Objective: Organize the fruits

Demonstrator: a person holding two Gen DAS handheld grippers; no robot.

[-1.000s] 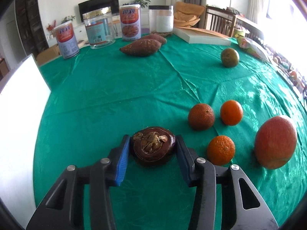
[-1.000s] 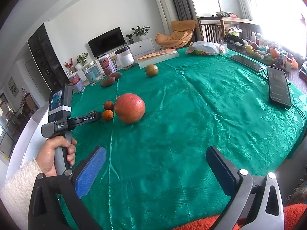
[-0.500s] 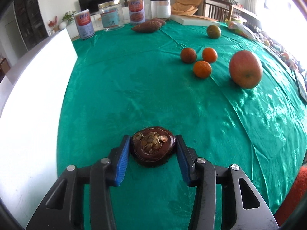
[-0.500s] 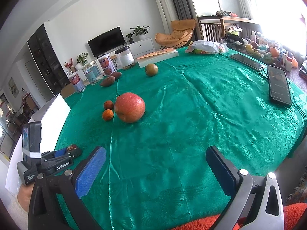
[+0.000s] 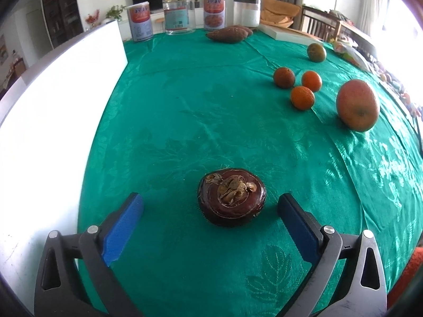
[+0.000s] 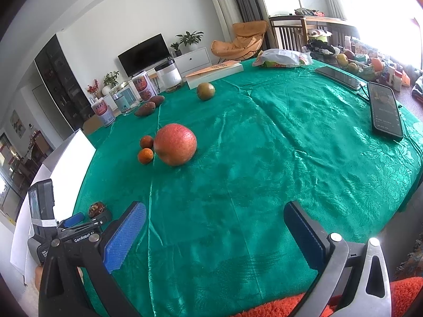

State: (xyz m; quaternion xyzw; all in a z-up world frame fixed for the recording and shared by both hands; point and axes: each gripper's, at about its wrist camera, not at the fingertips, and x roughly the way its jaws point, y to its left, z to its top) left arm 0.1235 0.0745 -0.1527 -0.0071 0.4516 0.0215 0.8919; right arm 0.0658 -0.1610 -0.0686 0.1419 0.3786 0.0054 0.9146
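Note:
A dark brown water chestnut (image 5: 232, 197) lies on the green tablecloth (image 5: 185, 111) between the spread fingers of my left gripper (image 5: 210, 212), which is open and not touching it. The chestnut (image 6: 97, 208) and the left gripper (image 6: 84, 218) also show in the right wrist view at the lower left. My right gripper (image 6: 215, 227) is open and empty over the table's near edge. Three small oranges (image 5: 302, 97) and a large reddish fruit (image 5: 357, 105) sit to the right. A greenish fruit (image 5: 316, 52) lies farther back.
Two sweet potatoes (image 5: 227, 35), cans and jars (image 5: 178, 14) and a flat white box (image 5: 288, 33) stand at the far edge. A white board (image 5: 53, 100) borders the table's left side. Two phones (image 6: 384, 109) lie at the right edge.
My left gripper carried the water chestnut toward the table's near left side, set it down and opened. The right gripper has not moved.

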